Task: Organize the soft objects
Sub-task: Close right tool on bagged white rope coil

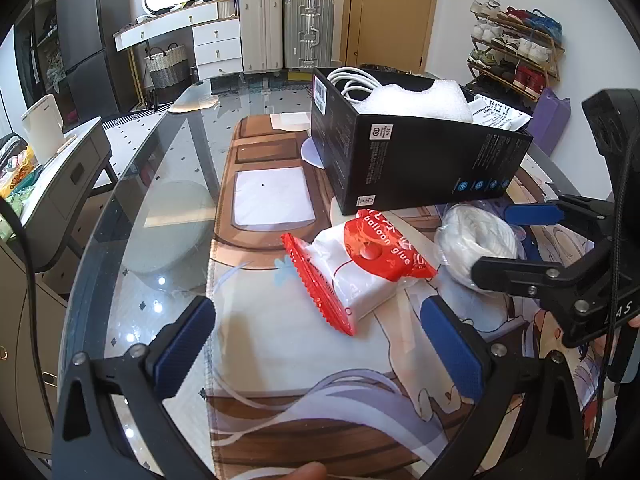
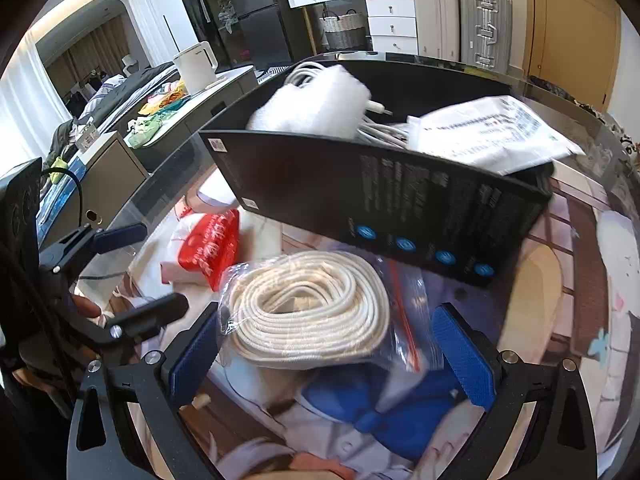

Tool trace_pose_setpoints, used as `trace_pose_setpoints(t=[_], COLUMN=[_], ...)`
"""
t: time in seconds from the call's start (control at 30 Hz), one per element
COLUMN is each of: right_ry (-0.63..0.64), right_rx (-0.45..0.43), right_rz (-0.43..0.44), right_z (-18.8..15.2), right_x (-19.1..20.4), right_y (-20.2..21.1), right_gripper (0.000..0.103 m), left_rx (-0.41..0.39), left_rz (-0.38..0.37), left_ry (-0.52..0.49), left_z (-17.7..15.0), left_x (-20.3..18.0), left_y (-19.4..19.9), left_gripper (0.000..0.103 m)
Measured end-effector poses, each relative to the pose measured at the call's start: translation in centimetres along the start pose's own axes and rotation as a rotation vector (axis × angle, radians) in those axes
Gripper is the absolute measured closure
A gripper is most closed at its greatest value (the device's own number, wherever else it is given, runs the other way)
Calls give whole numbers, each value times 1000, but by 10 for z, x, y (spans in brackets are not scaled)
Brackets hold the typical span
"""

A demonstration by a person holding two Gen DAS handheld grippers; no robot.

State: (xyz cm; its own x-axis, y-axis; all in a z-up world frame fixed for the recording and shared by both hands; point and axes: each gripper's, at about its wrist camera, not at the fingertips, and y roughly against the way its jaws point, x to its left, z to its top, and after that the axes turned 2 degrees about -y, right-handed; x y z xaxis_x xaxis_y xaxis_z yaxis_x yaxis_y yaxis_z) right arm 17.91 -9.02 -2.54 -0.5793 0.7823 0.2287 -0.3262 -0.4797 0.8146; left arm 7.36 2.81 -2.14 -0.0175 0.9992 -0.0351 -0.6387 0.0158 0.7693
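Observation:
A black open box point(image 1: 416, 160) stands on the printed mat point(image 1: 328, 360) and holds white cable, bubble wrap and a printed white pouch point(image 2: 492, 132). A red-and-white "balloon glue" packet point(image 1: 352, 268) lies in front of it, just ahead of my open, empty left gripper point(image 1: 320, 344). A coil of white rope in a clear zip bag point(image 2: 312, 308) lies to the right of the packet. My right gripper point(image 2: 332, 352) is open, its blue pads either side of the bag's near end. The right gripper also shows in the left wrist view point(image 1: 516, 240), around the bag point(image 1: 476, 244).
The mat lies on a round glass table point(image 1: 160, 208) whose edge curves along the left. A grey cabinet with a white kettle point(image 1: 42, 128) stands left of the table. Suitcases, drawers and a shoe rack point(image 1: 516, 48) line the far wall.

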Motion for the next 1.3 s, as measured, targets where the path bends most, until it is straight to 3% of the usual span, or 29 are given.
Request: trace_pose_setpoints(t=[0.7, 1.07, 1.3], right_ry=[92, 159, 156], right_rx=[-6, -37, -51], right_rz=[-43, -39, -30], right_z=[-6, -15, -29], right_x=[3, 12, 10], right_y=[3, 11, 21], right_gripper=[2, 34, 38], left_rx=[7, 15, 21], left_rz=[0, -5, -11], left_ry=[33, 2, -11], left_z=[9, 14, 17], left_x=[10, 1, -3], left_y=[-8, -17, -19], left_gripper=[0, 0, 0])
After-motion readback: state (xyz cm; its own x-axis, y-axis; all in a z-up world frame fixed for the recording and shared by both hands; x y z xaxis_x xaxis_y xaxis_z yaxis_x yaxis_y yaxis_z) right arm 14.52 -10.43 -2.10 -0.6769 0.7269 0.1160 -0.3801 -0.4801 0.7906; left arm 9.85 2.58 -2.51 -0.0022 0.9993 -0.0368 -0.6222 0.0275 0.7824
